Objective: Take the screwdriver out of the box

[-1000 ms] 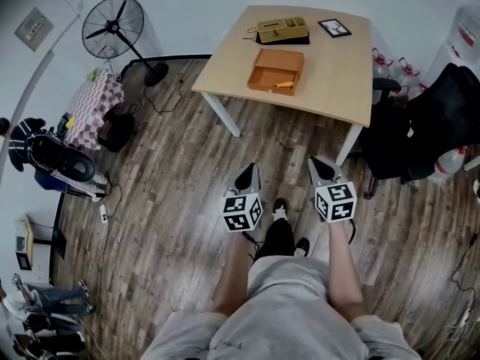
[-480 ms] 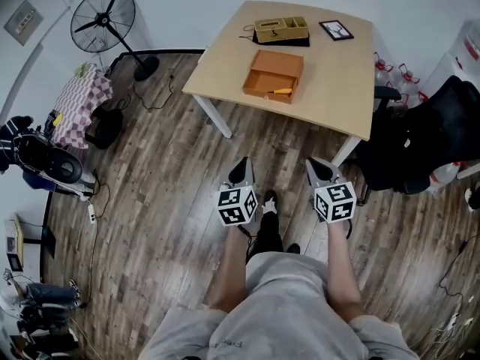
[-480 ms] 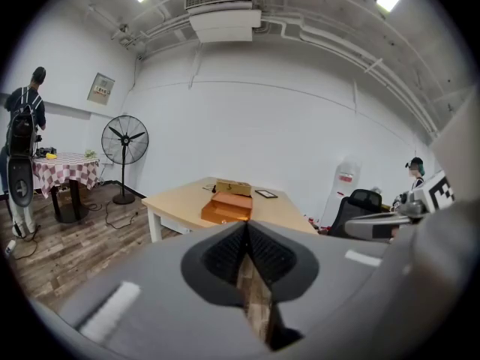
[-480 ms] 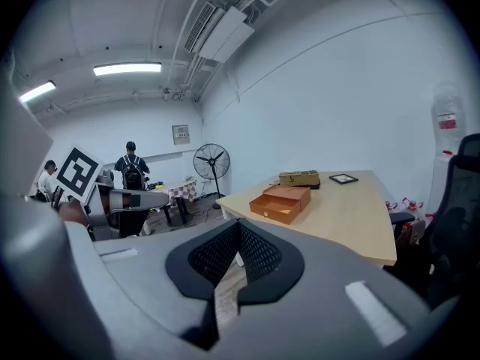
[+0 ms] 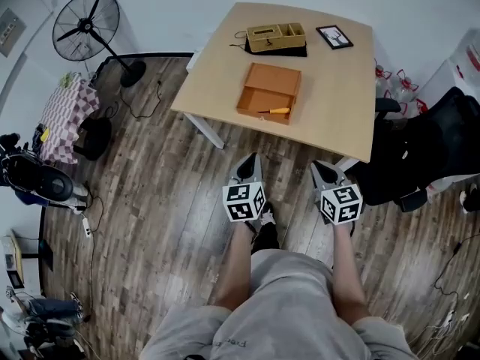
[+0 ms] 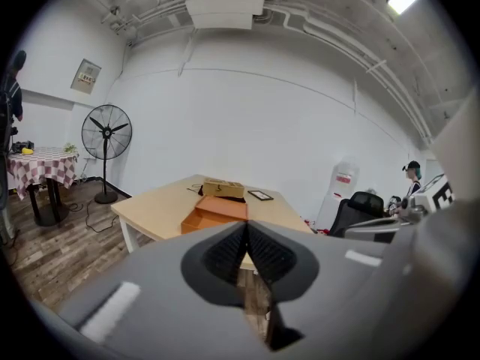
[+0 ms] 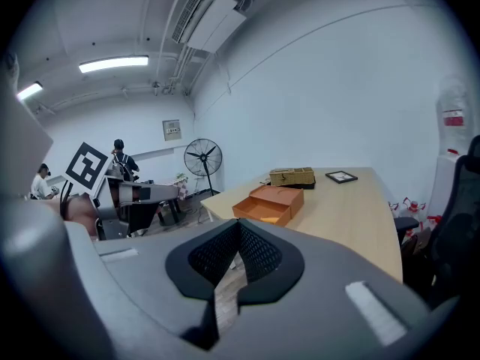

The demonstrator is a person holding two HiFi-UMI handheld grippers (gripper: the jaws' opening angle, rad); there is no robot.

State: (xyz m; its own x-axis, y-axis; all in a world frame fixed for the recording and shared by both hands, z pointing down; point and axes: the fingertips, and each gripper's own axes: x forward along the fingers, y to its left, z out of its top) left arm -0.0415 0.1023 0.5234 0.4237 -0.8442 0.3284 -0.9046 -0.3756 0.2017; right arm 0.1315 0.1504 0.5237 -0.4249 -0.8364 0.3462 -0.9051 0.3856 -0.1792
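Note:
An open orange box [image 5: 268, 92] lies on the light wooden table [image 5: 337, 81], and a screwdriver [image 5: 274, 111] with an orange-yellow handle rests in its near tray. The box also shows in the left gripper view [image 6: 217, 213] and the right gripper view [image 7: 271, 203]. My left gripper [image 5: 247, 164] and right gripper [image 5: 322, 168] hang over the wooden floor, short of the table's near edge, both pointing toward it. Both are shut with nothing between the jaws.
A tan organiser box [image 5: 276, 37] and a small framed picture [image 5: 334, 36] sit at the table's far side. A black office chair [image 5: 427, 145] stands to the right. A standing fan [image 5: 86, 25] and a checkered side table [image 5: 66, 115] are at the left.
The person has walked toward the table, so the table and box lie closer to both grippers than before. Both grippers stayed shut and side by side.

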